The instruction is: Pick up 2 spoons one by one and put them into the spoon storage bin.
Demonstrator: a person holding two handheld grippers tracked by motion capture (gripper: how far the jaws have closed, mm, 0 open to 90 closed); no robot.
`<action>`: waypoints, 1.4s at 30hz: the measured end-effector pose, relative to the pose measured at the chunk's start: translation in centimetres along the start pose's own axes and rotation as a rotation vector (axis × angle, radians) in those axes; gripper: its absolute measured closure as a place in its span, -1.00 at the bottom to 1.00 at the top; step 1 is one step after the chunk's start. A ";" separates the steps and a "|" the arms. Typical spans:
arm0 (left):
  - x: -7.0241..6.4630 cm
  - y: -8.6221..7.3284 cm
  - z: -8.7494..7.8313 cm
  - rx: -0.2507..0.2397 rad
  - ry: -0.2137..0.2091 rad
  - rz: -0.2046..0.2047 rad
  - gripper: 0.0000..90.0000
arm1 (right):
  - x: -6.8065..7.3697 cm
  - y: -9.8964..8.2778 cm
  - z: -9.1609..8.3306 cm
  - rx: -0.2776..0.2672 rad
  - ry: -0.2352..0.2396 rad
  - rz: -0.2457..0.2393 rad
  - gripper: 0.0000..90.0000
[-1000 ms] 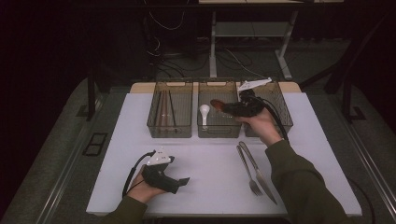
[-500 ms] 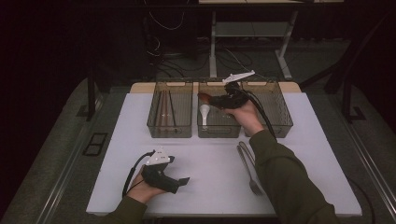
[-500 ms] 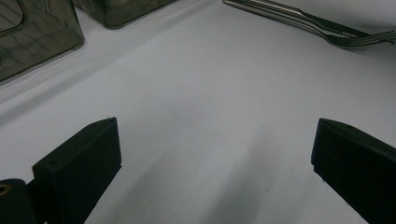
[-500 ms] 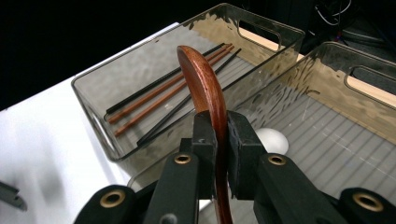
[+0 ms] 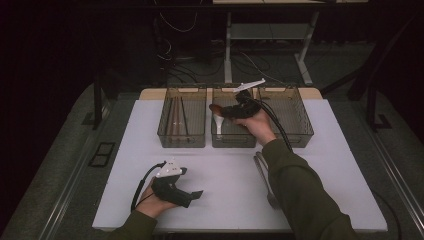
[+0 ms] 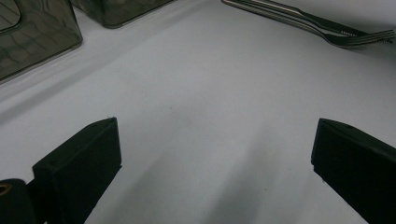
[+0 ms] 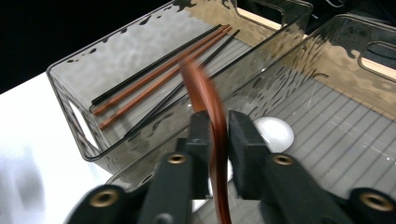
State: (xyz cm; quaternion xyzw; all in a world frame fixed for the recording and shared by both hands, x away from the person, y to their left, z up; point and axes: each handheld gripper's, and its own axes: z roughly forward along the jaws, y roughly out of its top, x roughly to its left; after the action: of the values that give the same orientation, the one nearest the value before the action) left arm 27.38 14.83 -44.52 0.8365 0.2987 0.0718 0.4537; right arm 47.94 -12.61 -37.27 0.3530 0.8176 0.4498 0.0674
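Right claw (image 7: 215, 140) | loosening around curved brown spoon (image 7: 205, 93) | over ribbed translucent bin (image 7: 327, 130)

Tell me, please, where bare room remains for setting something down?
The table is bare between the left gripper and the forks, and left of the chopstick bin. The right bin looks empty. The middle bin is crowded: white spoon, right gripper.

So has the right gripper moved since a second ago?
Yes. The right gripper, with a brown spoon between its fingers, has shifted left from the right bin to over the middle bin. Its fingers have just been opening.
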 end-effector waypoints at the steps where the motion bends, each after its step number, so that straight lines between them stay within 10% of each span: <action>1: 0.0 0.0 0.0 0.000 0.000 0.000 -0.98 | 0.0 0.0 0.0 0.001 -0.005 -0.002 0.64; 42: -0.2 0.0 0.1 0.004 0.002 0.000 -0.98 | 2.0 -6.1 -9.8 -0.015 -0.034 -0.022 0.06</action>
State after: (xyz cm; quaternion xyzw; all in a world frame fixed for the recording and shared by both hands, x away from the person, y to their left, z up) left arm 27.25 14.69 -44.52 0.8375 0.2992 0.0719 0.4516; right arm 39.14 -20.20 -35.87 0.3513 0.8167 0.4491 0.0889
